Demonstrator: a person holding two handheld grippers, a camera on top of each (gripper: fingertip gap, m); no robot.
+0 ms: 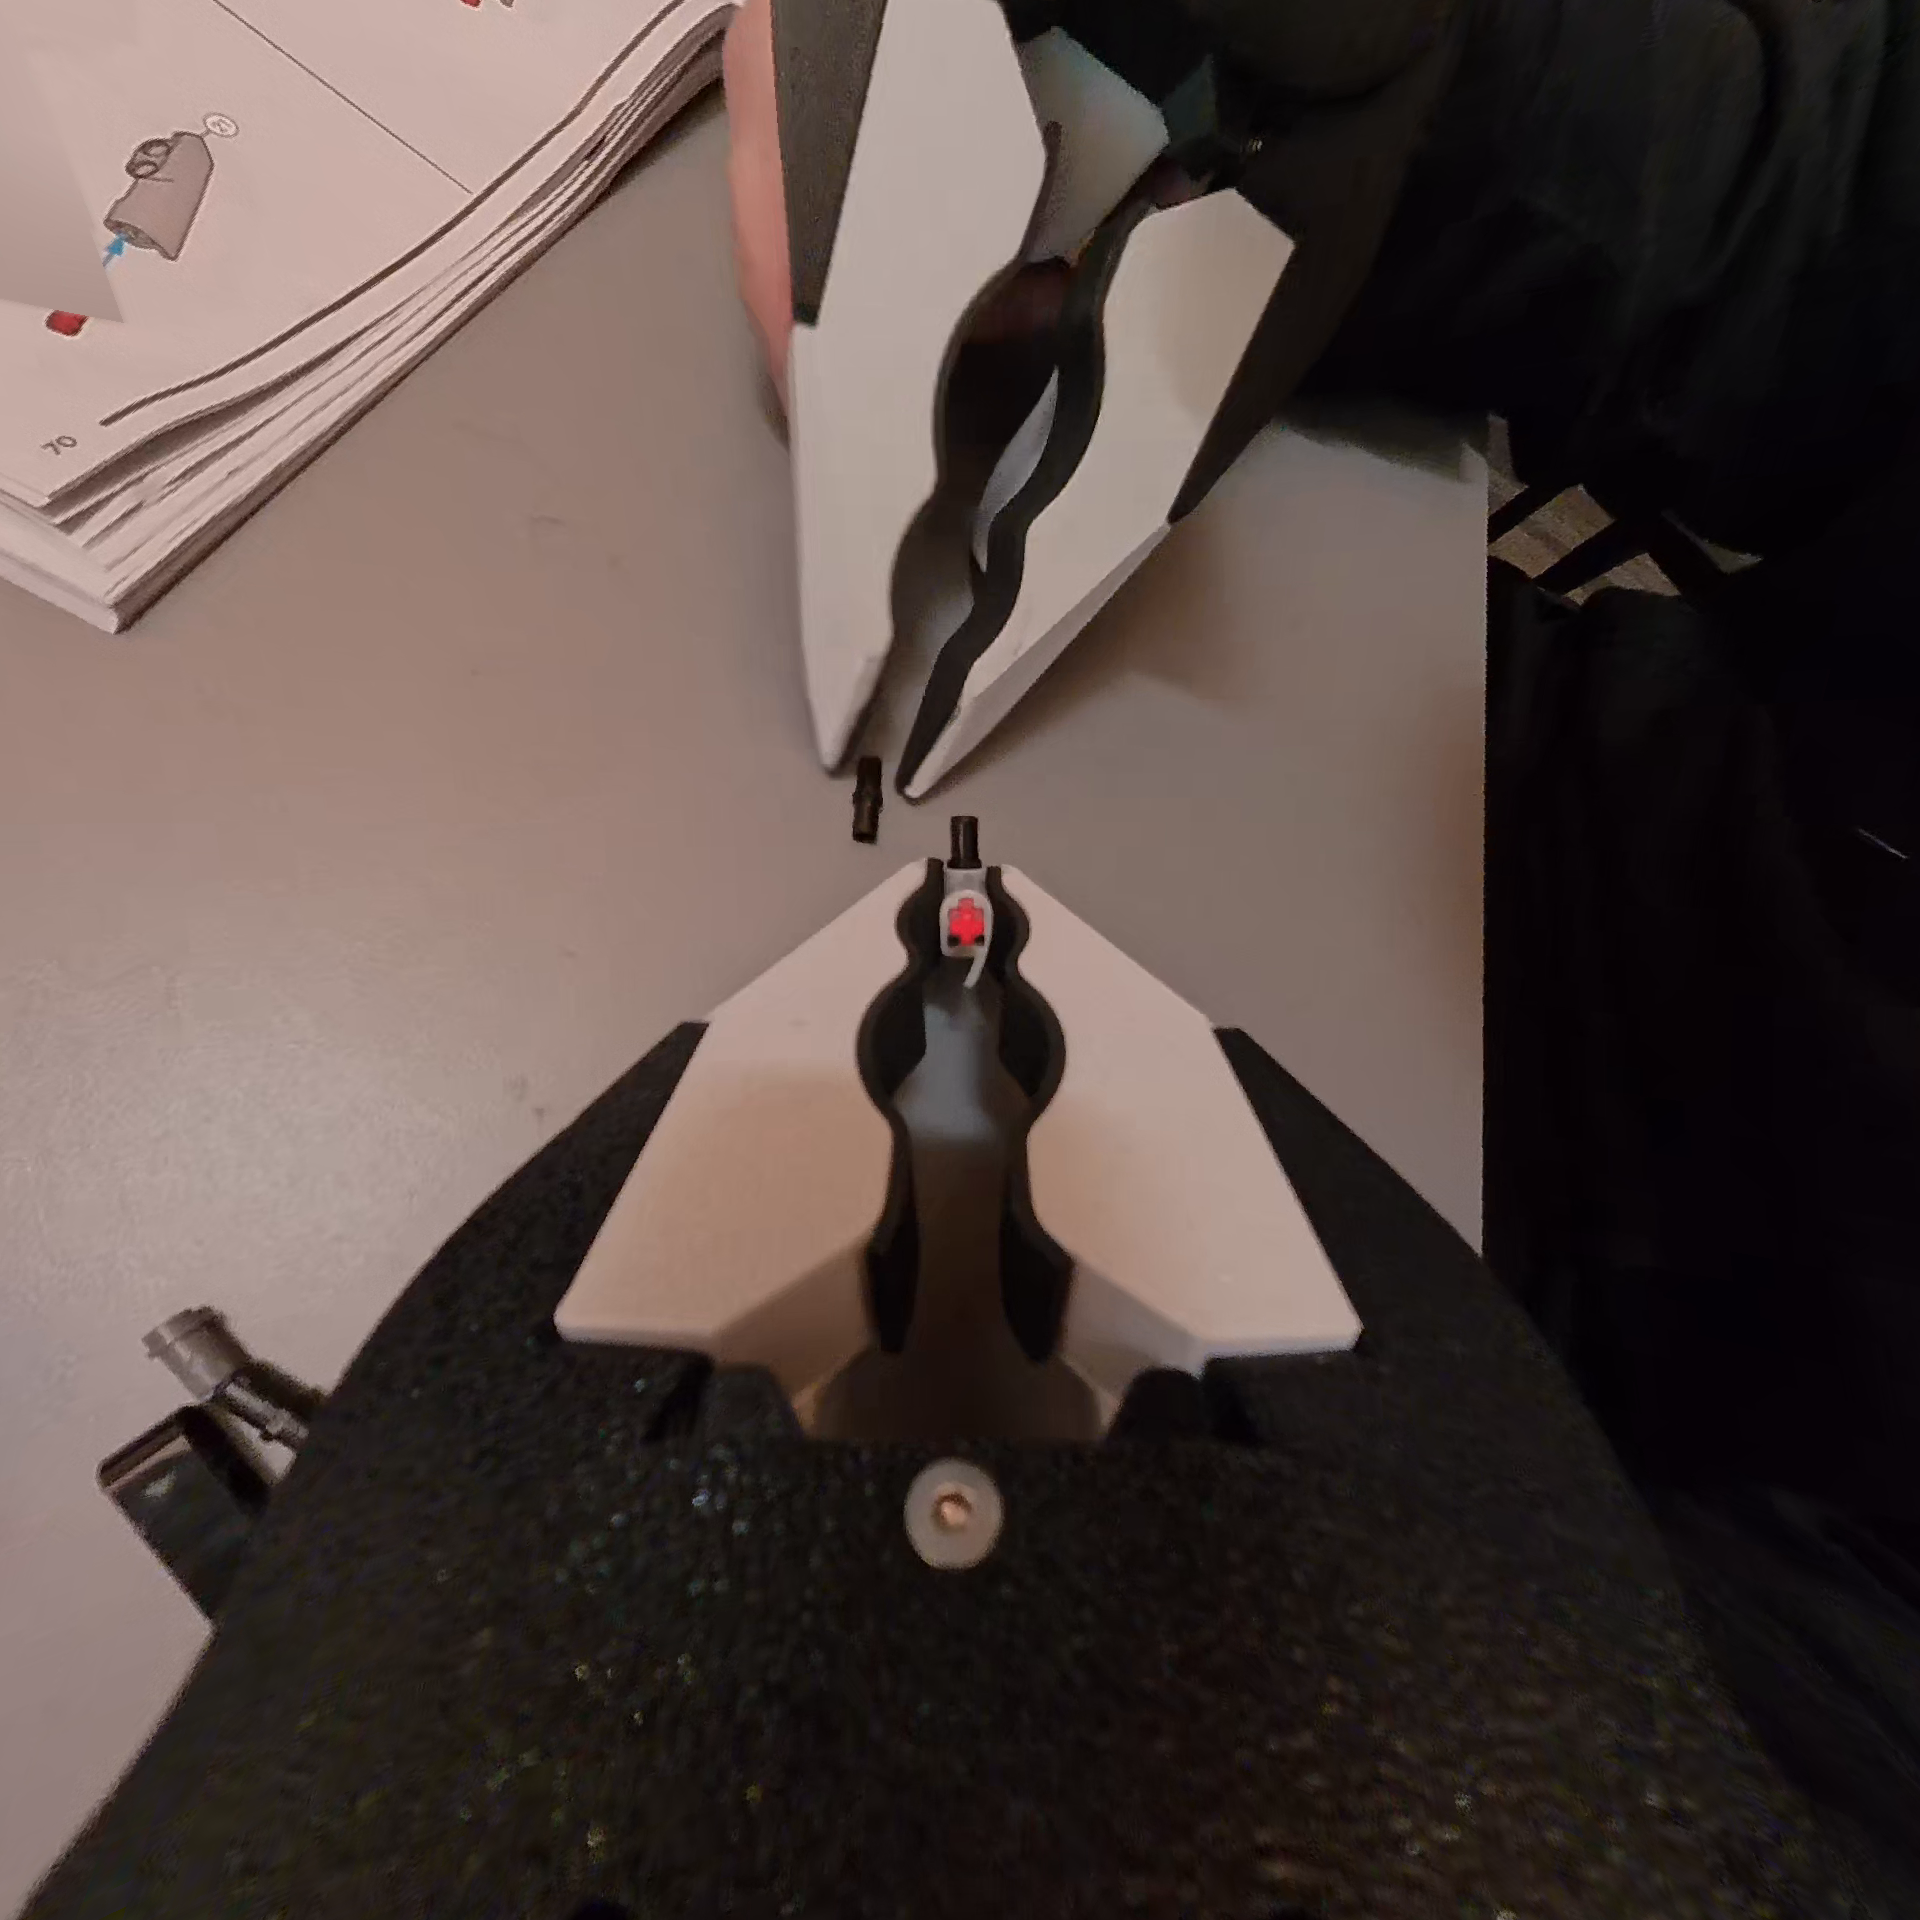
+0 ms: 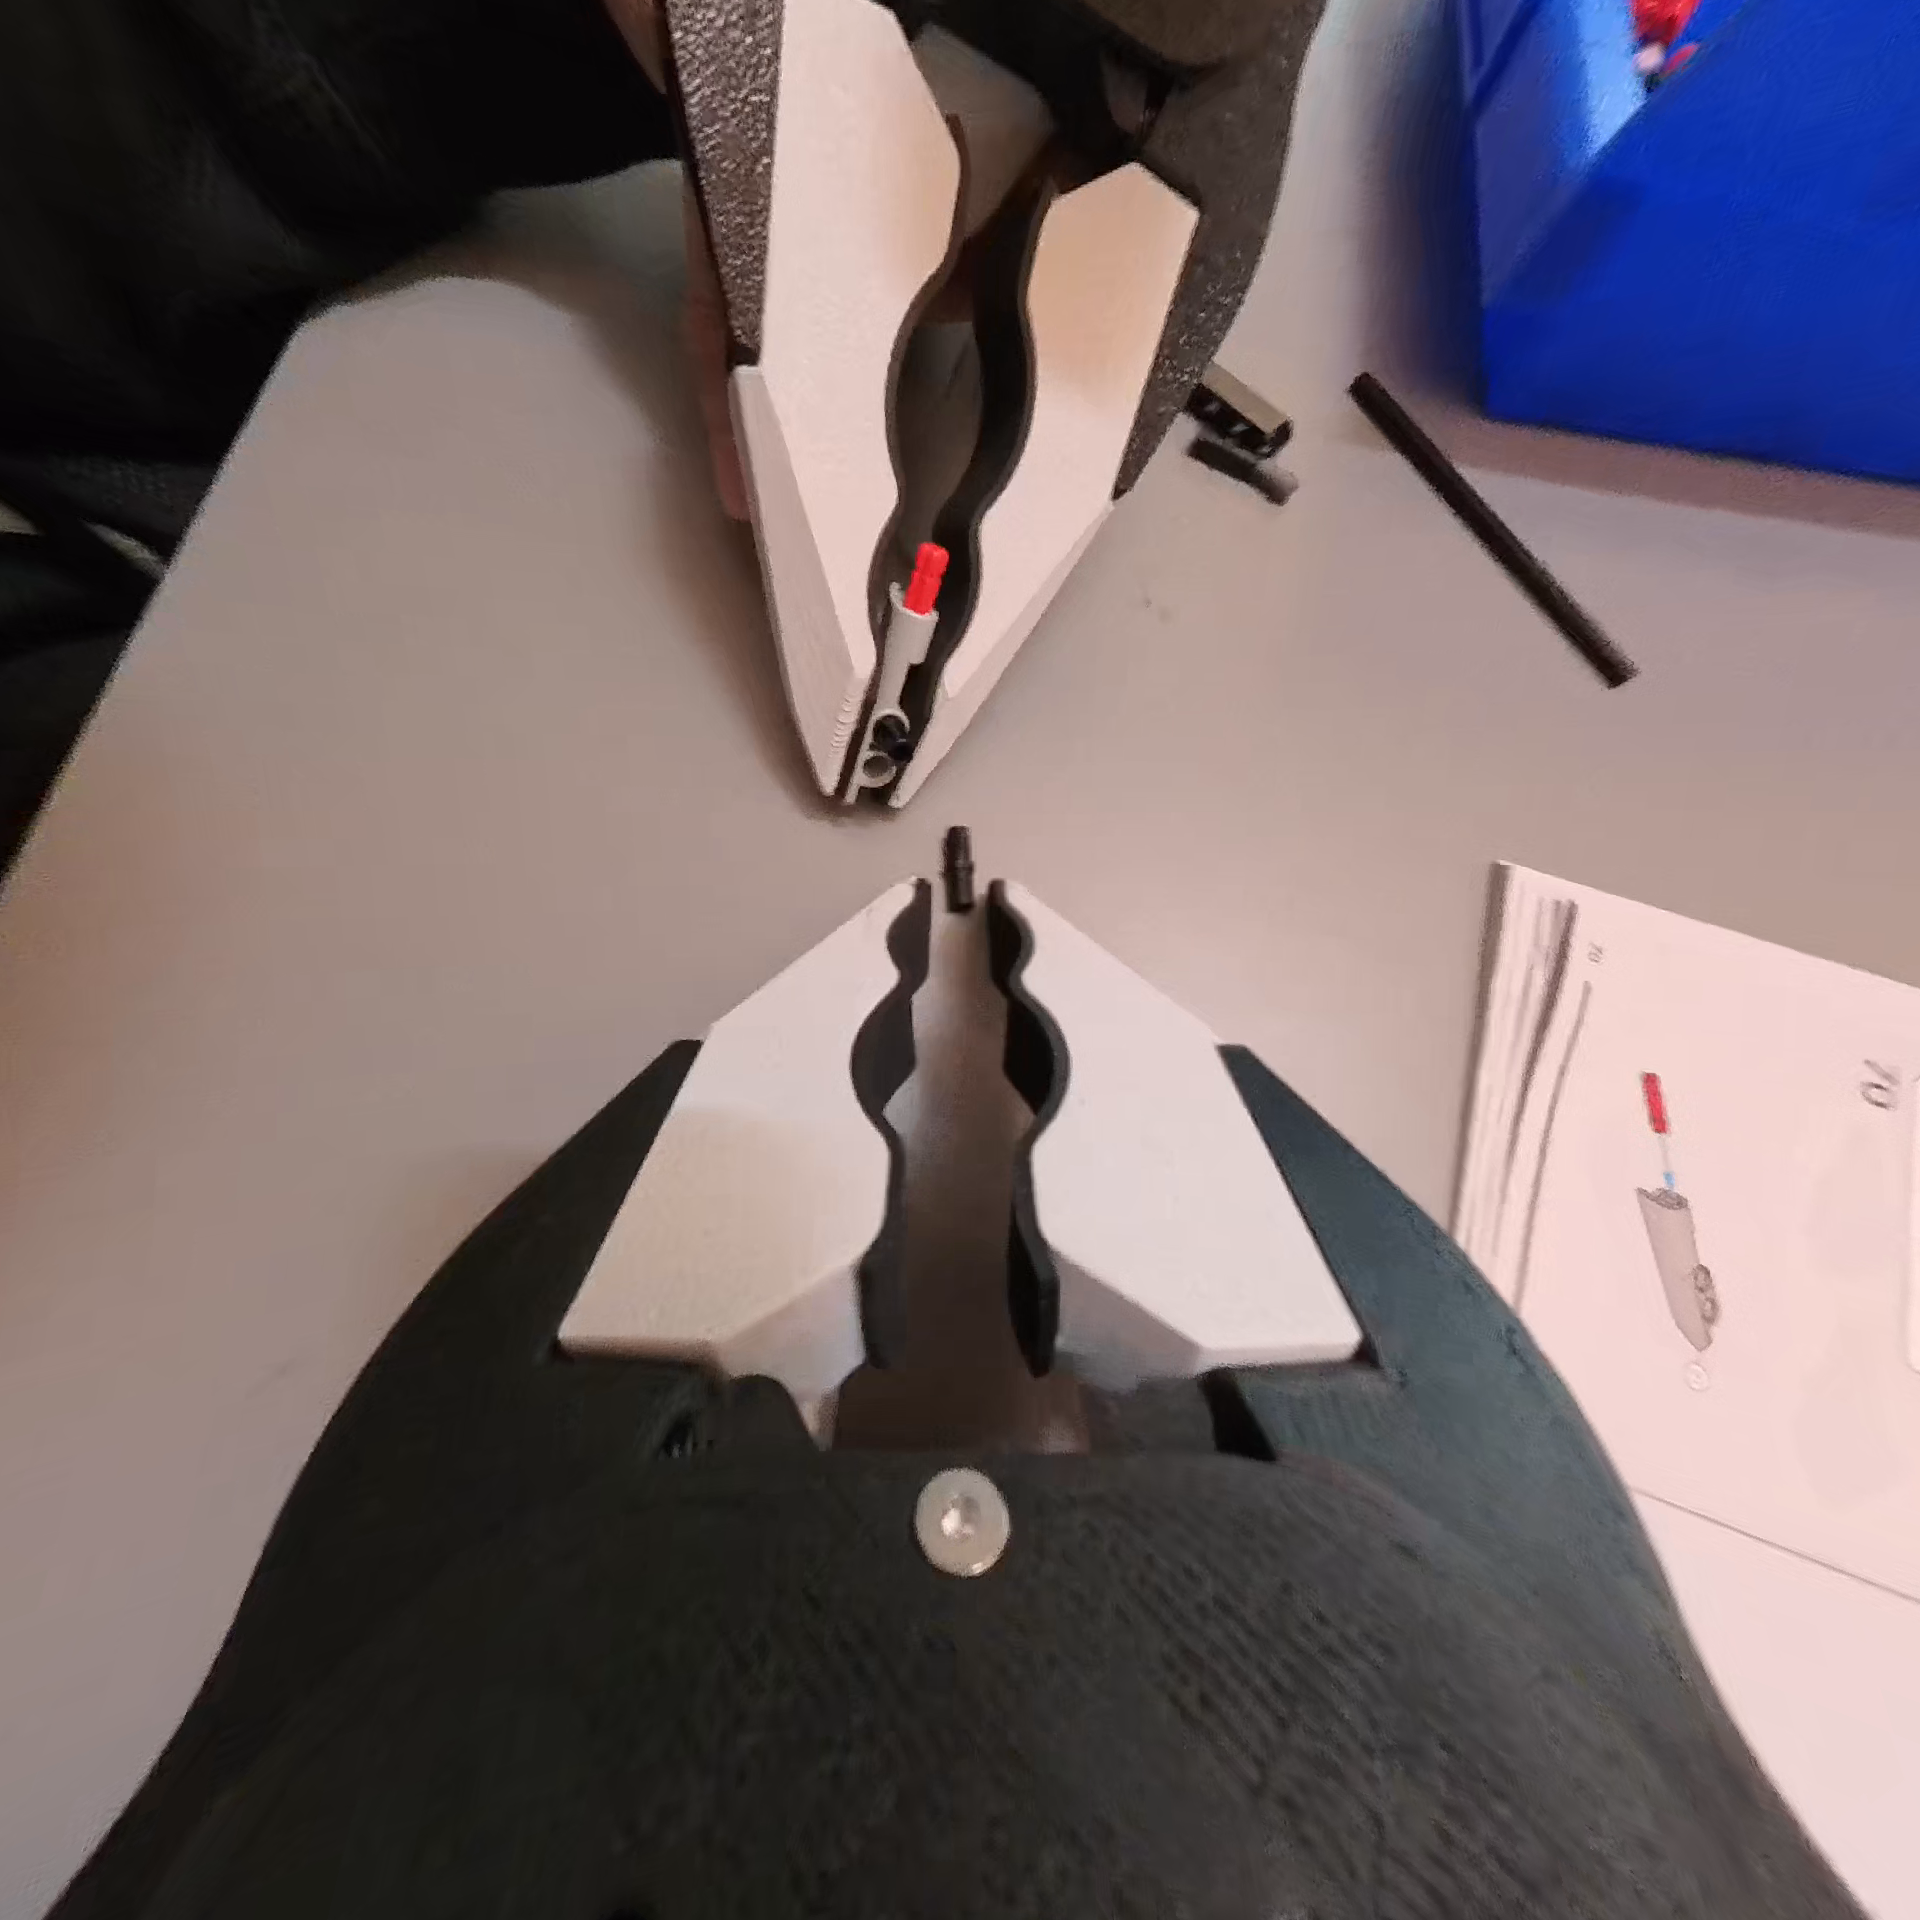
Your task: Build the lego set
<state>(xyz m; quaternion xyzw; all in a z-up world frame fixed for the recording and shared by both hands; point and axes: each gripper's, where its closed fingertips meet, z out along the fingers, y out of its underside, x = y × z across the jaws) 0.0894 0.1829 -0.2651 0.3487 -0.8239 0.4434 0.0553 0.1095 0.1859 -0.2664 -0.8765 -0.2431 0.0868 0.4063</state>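
My left gripper (image 1: 964,883) is shut on a small grey connector (image 1: 964,928) with a red axle through it. A black pin (image 1: 964,840) sticks out of the connector's front. The right wrist view shows this gripper (image 2: 873,790) from the front, with the grey connector (image 2: 896,665), the red axle (image 2: 923,577) and the seated pin (image 2: 891,740). My right gripper (image 2: 956,894) is shut on a second black pin (image 2: 954,871) held at its tips. In the left wrist view that pin (image 1: 868,800) pokes from the right gripper (image 1: 875,777), a short gap from the connector.
The open instruction booklet (image 1: 260,260) lies at the far left; it also shows in the right wrist view (image 2: 1714,1195). A blue box (image 2: 1714,260), a long black axle (image 2: 1491,530) and small dark parts (image 2: 1242,436) lie behind. A dark grey assembly (image 1: 208,1392) sits near the left gripper. The table edge (image 1: 1481,831) is close. The tips of both grippers are at nearly the same place.
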